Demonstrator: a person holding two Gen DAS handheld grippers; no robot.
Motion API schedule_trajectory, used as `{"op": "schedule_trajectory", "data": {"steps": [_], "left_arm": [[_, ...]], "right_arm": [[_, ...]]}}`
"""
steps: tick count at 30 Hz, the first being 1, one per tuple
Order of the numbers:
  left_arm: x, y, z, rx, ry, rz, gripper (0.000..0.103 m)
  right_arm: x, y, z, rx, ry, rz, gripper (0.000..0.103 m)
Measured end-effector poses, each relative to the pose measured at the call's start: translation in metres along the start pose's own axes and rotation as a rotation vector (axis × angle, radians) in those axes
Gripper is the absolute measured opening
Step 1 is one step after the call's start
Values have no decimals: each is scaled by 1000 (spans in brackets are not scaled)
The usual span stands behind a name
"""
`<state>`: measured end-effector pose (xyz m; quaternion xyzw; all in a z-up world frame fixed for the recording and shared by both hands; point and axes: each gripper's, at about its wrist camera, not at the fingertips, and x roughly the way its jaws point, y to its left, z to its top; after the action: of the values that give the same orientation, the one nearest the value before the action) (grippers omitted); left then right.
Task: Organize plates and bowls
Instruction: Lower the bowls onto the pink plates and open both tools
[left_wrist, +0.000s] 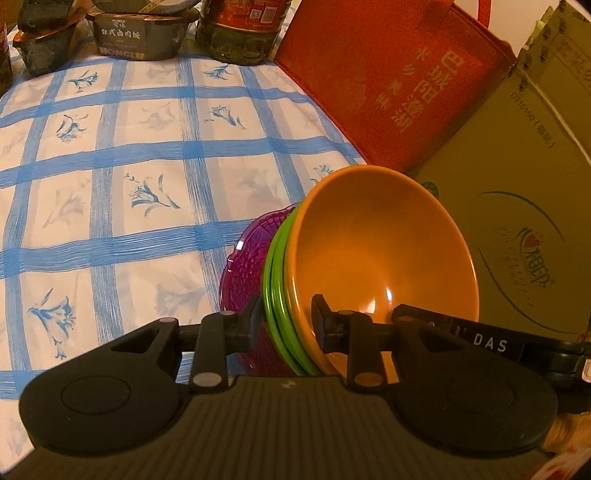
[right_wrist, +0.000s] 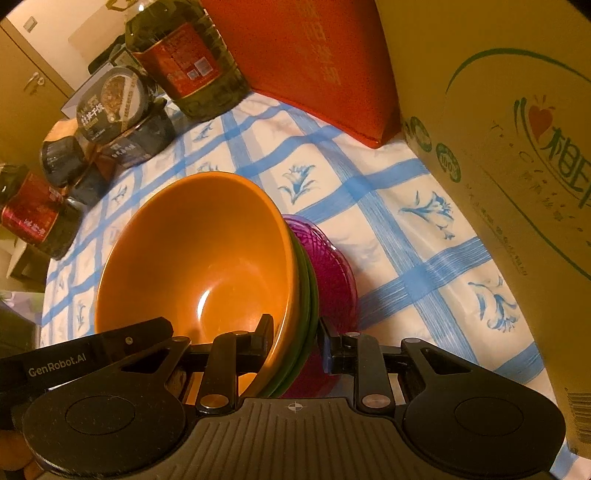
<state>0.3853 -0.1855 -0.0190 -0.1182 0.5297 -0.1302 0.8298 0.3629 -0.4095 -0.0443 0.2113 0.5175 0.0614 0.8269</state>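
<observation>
Both grippers pinch one stack: the left gripper and the right gripper each clamp the orange bowl, green plates and, it seems, the purple dish.

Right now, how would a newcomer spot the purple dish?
Find the checked tablecloth by the cardboard box; above it both grippers clamp one nested stack. The purple dish is its outermost layer, under the green plates and orange bowl: translucent, with a ribbed pattern.

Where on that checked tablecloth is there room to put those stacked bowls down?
The tablecloth lies bare across its middle, between the food tubs and oil bottle at the far edge and the held orange bowl. It is crowded by the red bag and cardboard box.
</observation>
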Motion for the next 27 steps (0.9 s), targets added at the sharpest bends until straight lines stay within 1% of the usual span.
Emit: {"op": "schedule_trajectory", "data": {"steps": [12, 19, 22, 23, 24, 25, 26, 27], "left_arm": [[9, 4, 3, 21, -26, -6, 25], [10, 5, 0, 26, -35, -11, 25], [9, 4, 0, 29, -34, -7, 25], [9, 4, -1, 32, -38, 0, 25], [8, 4, -1, 35, -41, 6, 26], [6, 4, -2, 35, -44, 7, 28], [4, 5, -2, 32, -45, 4, 32], [3, 6, -2, 30, -47, 2, 35]], "right_arm": [[8, 0, 0, -24, -20, -12, 26], [8, -2, 0, -21, -20, 9, 28], [7, -2, 0, -29, -23, 26, 34], [6, -1, -1, -39, -28, 22, 45], [5, 0, -2, -48, -37, 13, 60], [2, 1, -3, -54, -50, 8, 66], [0, 1, -4, -55, -57, 11, 70], [-1, 0, -5, -53, -57, 18, 70]]}}
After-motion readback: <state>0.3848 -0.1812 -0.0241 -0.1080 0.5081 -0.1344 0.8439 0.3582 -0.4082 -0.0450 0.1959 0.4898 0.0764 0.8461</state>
